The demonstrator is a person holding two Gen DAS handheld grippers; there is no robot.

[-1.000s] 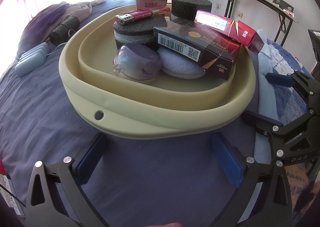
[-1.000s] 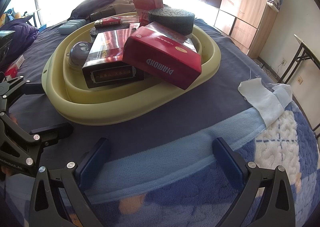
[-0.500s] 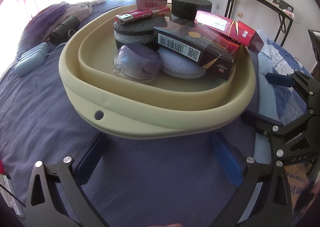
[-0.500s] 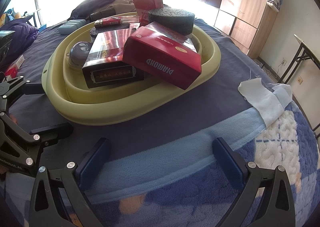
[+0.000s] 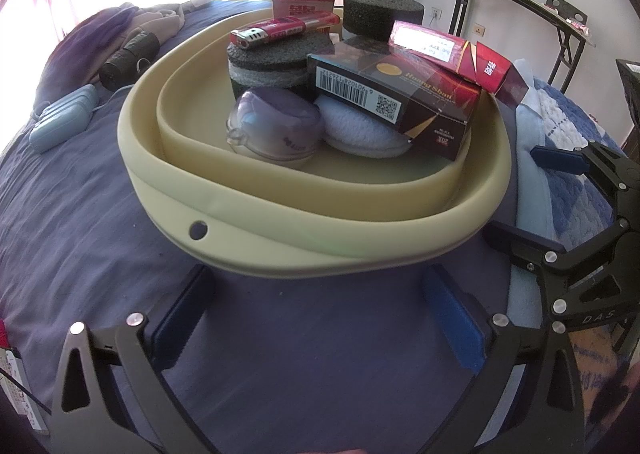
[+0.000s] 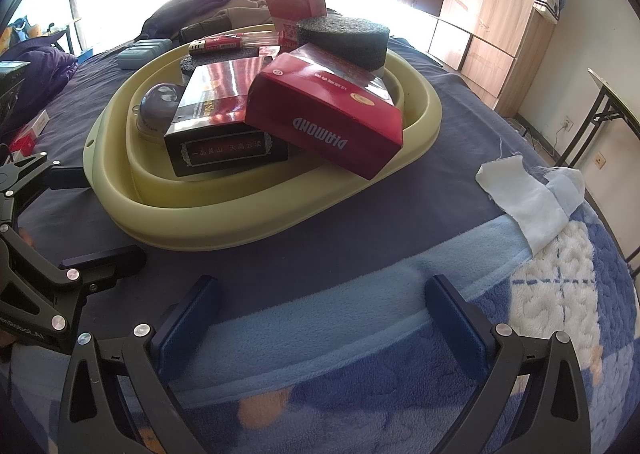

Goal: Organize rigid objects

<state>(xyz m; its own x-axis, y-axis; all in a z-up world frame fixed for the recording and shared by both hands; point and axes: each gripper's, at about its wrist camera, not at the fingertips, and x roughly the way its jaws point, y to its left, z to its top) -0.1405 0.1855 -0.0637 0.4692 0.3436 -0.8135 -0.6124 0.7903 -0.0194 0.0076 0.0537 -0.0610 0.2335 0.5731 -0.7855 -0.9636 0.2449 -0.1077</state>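
The left gripper (image 5: 320,318) sits low with its blue-padded fingers (image 5: 452,322) spread wide, nothing between them. The right gripper (image 6: 320,322) sits just beside it, jaws equally wide and empty, each showing at the edge of the other's view.

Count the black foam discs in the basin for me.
2: one foam disc under the lighter at the basin's left, one at the back behind the red carton. Others may hide under the boxes.

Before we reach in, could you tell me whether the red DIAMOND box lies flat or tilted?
Tilted. The red DIAMOND box leans with one end overhanging the basin rim and its other end raised on the dark box.
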